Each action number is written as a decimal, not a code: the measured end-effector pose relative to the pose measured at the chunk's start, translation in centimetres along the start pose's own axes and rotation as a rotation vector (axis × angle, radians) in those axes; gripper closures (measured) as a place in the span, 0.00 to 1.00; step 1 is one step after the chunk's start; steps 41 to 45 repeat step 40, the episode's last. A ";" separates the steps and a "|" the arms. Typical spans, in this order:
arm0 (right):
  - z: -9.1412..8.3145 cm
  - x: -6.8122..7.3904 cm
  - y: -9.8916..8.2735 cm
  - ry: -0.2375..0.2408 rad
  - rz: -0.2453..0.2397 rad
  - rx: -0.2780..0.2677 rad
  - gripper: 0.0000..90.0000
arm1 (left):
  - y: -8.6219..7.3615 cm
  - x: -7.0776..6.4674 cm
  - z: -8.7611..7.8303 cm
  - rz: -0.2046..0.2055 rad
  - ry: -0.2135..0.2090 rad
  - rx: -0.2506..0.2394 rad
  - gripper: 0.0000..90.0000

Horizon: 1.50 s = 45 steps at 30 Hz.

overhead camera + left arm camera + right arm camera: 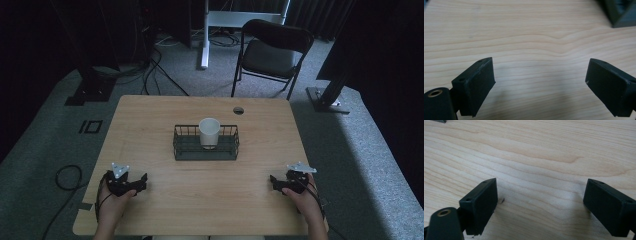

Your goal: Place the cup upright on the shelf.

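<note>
Nearest the person, the left gripper [142, 181] and the right gripper [274, 181] sit low over the near edge of the wooden table [150, 210], one toward each corner. In the left gripper view its jaws stand wide apart with only bare wood grain between them, and the right gripper view shows the same: both are spread and hold nothing. Farther off, at the middle of the table and well apart from either gripper, a black wire basket [181, 145] holds a white paper cup [208, 133], standing upright with its mouth up. The cup is probably very light and thin-walled, so it should crush or oval under a hard squeeze and could tip if nudged; a gentle pinch across the wall just below the stiffer rolled rim looks safest, lifting straight up to clear the basket's wire sides. No brand, label or writing can be read on the cup, the basket or the grippers. Beyond the table stands a dark folding chair [270, 55].
</note>
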State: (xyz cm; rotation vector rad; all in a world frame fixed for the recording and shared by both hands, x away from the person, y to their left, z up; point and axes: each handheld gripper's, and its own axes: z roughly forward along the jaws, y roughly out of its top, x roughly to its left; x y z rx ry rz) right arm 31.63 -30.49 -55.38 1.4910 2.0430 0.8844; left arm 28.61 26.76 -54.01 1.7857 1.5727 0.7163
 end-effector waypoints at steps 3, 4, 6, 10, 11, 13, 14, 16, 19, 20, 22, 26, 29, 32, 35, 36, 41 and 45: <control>0.0 0.0 0.0 0.000 0.000 0.000 0.13 | -0.3 0.7 0.0 -0.030 0.024 -0.004 0.10; 0.0 0.0 0.0 0.000 0.000 0.000 0.13 | -0.4 0.8 0.0 -0.032 0.030 0.001 0.10; 0.0 0.0 0.0 0.000 0.000 0.000 0.13 | -0.6 1.0 0.1 -0.038 0.038 0.008 0.10; 0.0 0.0 0.0 0.000 0.000 0.000 0.13 | -0.9 1.4 0.2 -0.049 0.056 0.026 0.10; 0.0 0.0 0.0 0.000 0.000 0.000 0.13 | -0.9 1.5 0.2 -0.050 0.059 0.030 0.10; 0.0 0.0 0.0 0.000 0.000 0.000 0.13 | -0.9 1.6 0.2 -0.054 0.063 0.027 0.10; 0.0 0.0 0.0 0.000 0.000 0.000 0.13 | -0.9 1.6 0.2 -0.057 0.068 0.030 0.10; 0.0 0.0 0.0 0.000 0.000 0.000 0.13 | -0.9 1.8 0.3 -0.050 0.071 0.052 0.10; 0.0 0.0 0.0 0.000 0.000 0.000 0.13 | -0.9 1.9 0.4 -0.059 0.067 0.085 0.10; 0.0 0.0 0.0 0.000 0.000 0.000 0.13 | -0.9 1.9 0.4 -0.062 0.070 0.084 0.10; 0.0 0.0 0.0 0.000 0.000 0.000 0.13 | -0.9 1.9 0.5 -0.058 0.078 0.086 0.10; 0.0 0.0 0.0 0.000 0.000 0.000 0.13 | -0.8 2.0 0.7 -0.069 0.104 0.097 0.08; 0.0 0.0 0.0 0.000 0.000 0.000 0.13 | -0.7 2.0 0.8 -0.116 0.150 0.093 0.07; 0.0 0.0 0.0 0.000 0.000 0.000 0.13 | -0.7 2.0 0.8 -0.126 0.163 0.094 0.07; 0.0 0.0 0.0 0.000 0.000 0.000 0.13 | -0.7 2.0 0.8 -0.126 0.163 0.093 0.07; 0.0 0.0 0.0 0.000 0.000 0.000 0.13 | -0.7 2.0 0.8 -0.126 0.163 0.093 0.07; 0.0 0.0 0.0 0.000 0.000 0.000 0.13 | -0.7 2.0 0.8 -0.126 0.163 0.094 0.07; 0.0 0.0 0.0 0.000 0.000 0.000 0.13 | -0.7 2.0 0.8 -0.126 0.163 0.094 0.07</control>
